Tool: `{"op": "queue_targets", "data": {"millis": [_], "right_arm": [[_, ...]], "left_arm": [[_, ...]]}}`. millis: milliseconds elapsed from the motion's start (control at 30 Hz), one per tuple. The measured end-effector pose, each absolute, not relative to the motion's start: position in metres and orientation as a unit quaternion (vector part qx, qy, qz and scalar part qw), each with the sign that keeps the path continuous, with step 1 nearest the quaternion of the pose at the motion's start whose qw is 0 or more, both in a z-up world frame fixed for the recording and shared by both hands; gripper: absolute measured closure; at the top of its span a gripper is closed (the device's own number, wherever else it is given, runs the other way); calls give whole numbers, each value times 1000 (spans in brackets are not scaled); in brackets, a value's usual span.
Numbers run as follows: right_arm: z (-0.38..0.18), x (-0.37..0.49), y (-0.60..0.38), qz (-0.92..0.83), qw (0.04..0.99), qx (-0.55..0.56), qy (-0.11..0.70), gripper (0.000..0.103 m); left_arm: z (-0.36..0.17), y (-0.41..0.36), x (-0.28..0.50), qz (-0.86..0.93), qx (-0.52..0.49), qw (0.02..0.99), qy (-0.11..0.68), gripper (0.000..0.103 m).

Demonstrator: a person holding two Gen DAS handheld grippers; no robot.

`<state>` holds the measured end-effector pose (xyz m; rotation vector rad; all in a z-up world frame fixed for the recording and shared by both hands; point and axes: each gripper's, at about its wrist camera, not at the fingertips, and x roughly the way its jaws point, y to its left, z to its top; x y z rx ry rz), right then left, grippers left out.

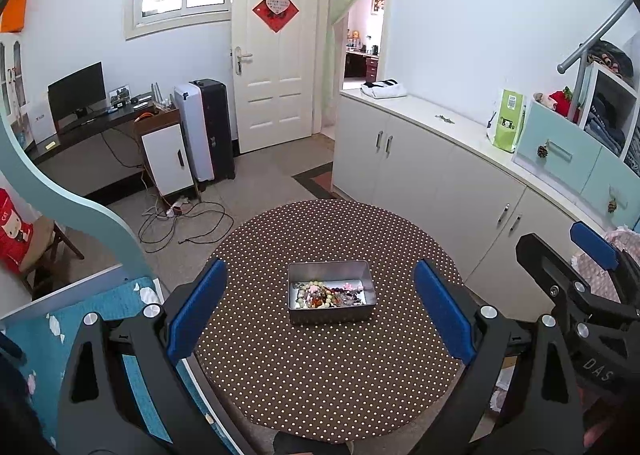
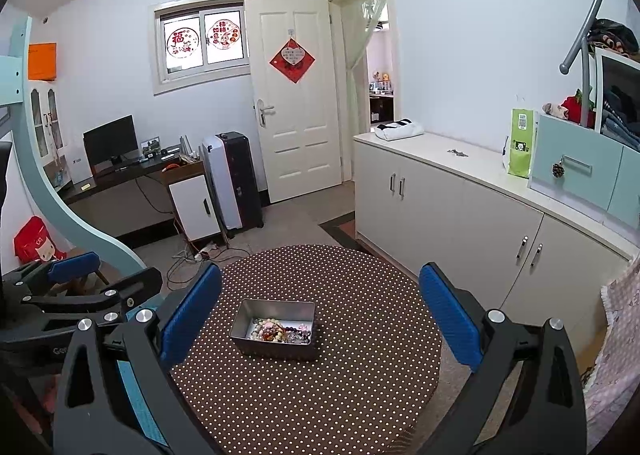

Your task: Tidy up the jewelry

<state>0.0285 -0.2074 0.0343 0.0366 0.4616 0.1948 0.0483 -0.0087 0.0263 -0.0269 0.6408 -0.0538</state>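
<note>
A metal tin stands on the round brown polka-dot table. Bead bracelets and other jewelry lie piled in its near half. My left gripper is open and empty, held above the table with the tin between its blue pads. My right gripper is open and empty too, above the table; the tin with the jewelry shows left of centre. The right gripper shows at the right edge of the left wrist view, the left gripper at the left of the right wrist view.
White cabinets run along the right wall beside the table. A blue bed lies to the left. Cables lie on the floor beyond the table, by a desk and a suitcase.
</note>
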Motion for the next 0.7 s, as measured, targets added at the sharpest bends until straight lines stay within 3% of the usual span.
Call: {"op": "queue_targets", "data": {"millis": [700], "right_arm": [[37, 27, -202, 96, 968, 18, 230, 7]], "left_arm": [[26, -3, 48, -23, -15, 947, 319, 9]]}}
